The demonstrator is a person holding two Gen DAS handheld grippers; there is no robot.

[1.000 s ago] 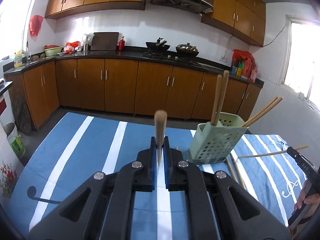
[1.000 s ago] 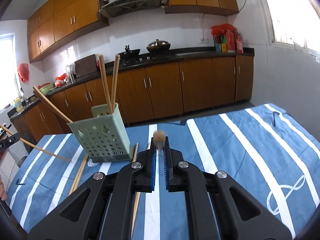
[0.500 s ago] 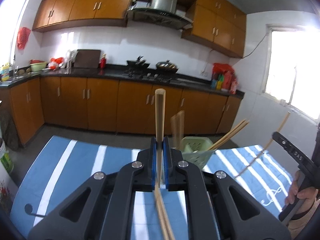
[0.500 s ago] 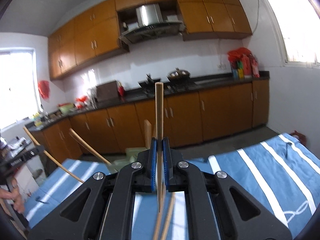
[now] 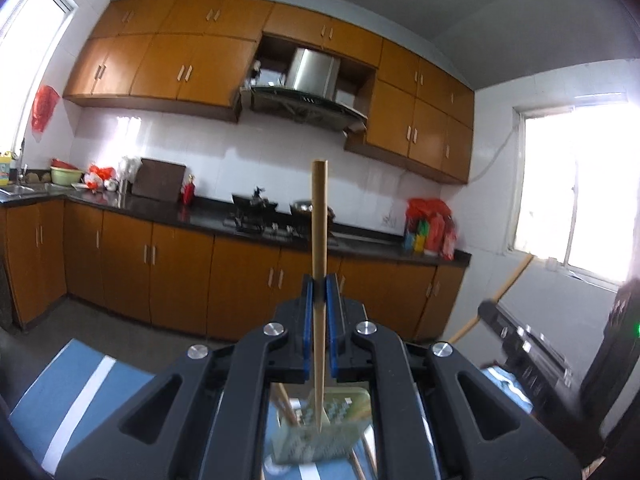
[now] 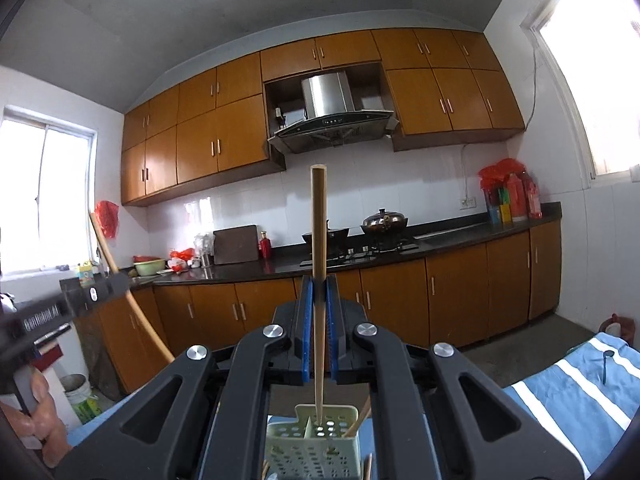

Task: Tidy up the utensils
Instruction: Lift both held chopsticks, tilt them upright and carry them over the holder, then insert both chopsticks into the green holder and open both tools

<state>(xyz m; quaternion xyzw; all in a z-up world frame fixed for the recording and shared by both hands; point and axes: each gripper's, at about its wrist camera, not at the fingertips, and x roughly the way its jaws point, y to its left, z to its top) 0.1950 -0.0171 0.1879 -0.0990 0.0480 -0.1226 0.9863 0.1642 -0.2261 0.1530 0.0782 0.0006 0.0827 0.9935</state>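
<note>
both tools went from level to upright in a second: left tool (image 5: 319, 280) and right tool (image 6: 319, 280) each pinch a chopstick (image 6: 319, 260) tip-down over the green holder (image 6: 316, 444) on the table (drop-in looks next).

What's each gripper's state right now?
Left gripper: closed on a chopstick.
Right gripper: closed on a chopstick, tip over the green holder.
</note>
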